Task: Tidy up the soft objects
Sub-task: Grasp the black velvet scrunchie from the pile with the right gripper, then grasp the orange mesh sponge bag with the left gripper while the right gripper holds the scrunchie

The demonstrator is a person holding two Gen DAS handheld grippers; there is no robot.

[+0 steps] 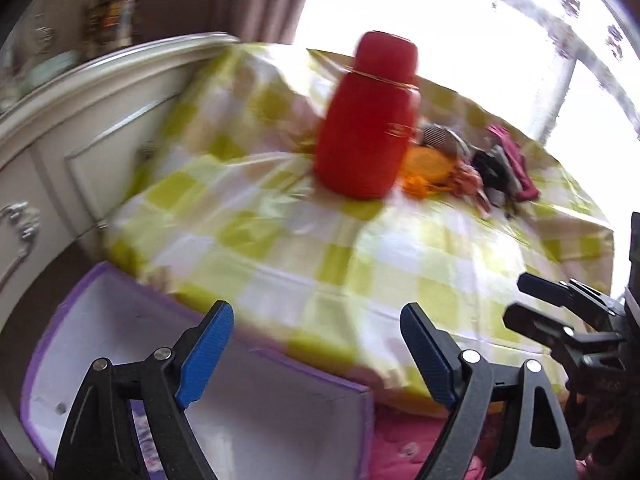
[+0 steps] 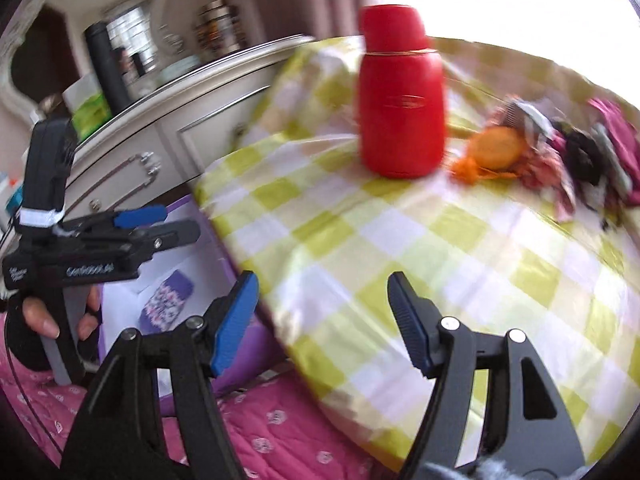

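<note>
Multicoloured soft objects [image 2: 560,156] heaped beside red flask [image 2: 402,92] on checked tablecloth [image 2: 400,264]

Both wrist views, facing shared checked table [image 1: 360,264]

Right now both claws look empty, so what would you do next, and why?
Probably reach the right gripper past the red bottle to the pile of small fabric items. Both grippers are open and empty, the pile is still on the checked cloth, and the purple box waits beside the left gripper.
</note>
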